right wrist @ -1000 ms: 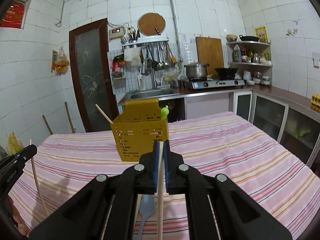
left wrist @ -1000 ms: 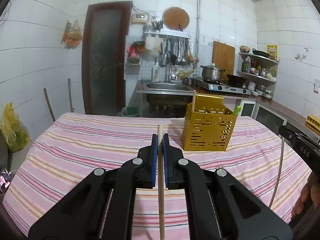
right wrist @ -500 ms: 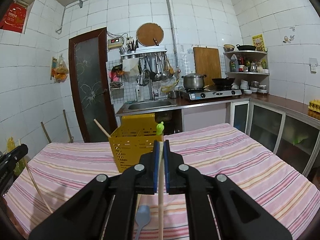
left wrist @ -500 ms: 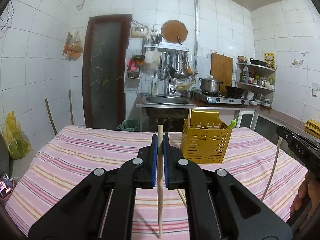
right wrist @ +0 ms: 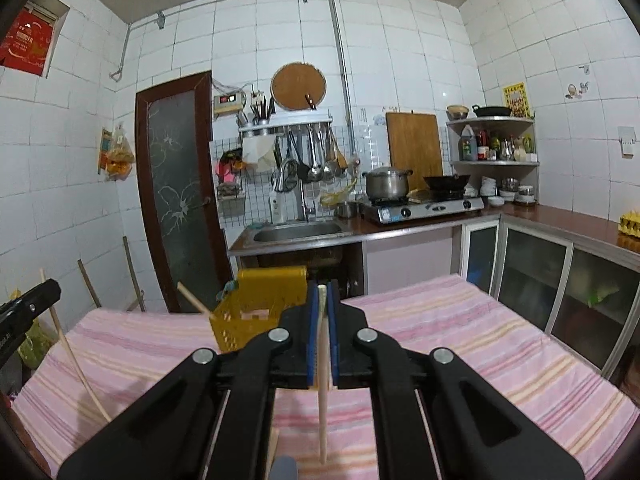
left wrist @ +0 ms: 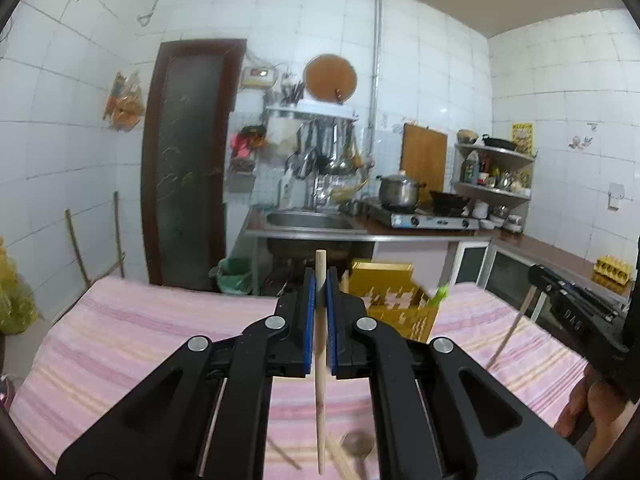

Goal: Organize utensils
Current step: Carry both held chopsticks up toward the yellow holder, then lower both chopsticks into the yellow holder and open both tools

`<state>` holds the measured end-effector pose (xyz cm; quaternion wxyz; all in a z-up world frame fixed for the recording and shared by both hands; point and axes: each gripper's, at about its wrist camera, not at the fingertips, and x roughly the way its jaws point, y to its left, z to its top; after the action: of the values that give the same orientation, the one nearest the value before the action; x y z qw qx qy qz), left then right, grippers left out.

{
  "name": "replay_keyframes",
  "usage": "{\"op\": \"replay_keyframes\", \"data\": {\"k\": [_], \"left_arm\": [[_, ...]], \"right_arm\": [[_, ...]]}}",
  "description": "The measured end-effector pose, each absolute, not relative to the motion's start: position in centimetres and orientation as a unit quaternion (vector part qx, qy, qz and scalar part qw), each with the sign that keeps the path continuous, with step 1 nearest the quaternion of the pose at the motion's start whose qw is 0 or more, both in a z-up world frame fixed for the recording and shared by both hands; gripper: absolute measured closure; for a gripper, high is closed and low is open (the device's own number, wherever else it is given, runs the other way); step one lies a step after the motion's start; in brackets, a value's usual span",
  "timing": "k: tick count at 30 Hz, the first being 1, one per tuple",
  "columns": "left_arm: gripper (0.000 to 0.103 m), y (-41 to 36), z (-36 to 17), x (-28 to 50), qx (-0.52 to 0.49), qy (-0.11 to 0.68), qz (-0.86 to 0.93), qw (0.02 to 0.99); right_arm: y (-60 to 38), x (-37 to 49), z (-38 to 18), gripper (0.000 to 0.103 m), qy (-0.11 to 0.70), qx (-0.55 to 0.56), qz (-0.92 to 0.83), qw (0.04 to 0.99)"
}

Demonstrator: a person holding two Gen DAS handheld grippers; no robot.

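One wooden chopstick [left wrist: 320, 364] is pinched upright between the blue pads of the left gripper [left wrist: 320, 292], which is closed tight on it. A second chopstick [right wrist: 322, 376] is squeezed the same way by the right gripper [right wrist: 322, 300]. Both sticks are held up above the table [right wrist: 460, 340], which is covered with a pink striped cloth. A yellow utensil basket [right wrist: 256, 312] is seen standing on the far part of the table, with one stick [right wrist: 194, 299] leaning out of it. A spoon [left wrist: 358, 446] is seen lying on the cloth, near and low.
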<state>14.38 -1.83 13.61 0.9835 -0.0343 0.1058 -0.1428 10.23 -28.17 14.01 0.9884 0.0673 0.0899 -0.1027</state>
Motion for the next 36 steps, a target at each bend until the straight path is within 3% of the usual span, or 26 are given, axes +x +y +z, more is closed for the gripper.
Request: {"op": "replay_keyframes", "data": {"k": [10,15,27,36], "left_arm": [[0.099,-7.1,21.0,19.7,-0.044,0.022,-0.169,0.984],[0.099,-9.4,22.1,23.6,-0.046,0.009,-0.172,0.984],[0.099,-12.7,15.0,33.8,-0.042,0.037,-0.152,0.987],[0.099,-12.6,9.7,36.1,-0.024,0.08,-0.143,0.986]], "right_arm": [[-28.1,14.5,21.3,0.098,0.022,0.065,-0.081,0.994],[-28.4,17.2,23.7,0.098,-0.007,0.071,-0.076,0.995],[-30.5,26.2,18.5,0.098,0.026,0.075,-0.086,0.993],[-31.3,28.7,13.3,0.098,0.089,0.061,-0.094,0.99]]}}
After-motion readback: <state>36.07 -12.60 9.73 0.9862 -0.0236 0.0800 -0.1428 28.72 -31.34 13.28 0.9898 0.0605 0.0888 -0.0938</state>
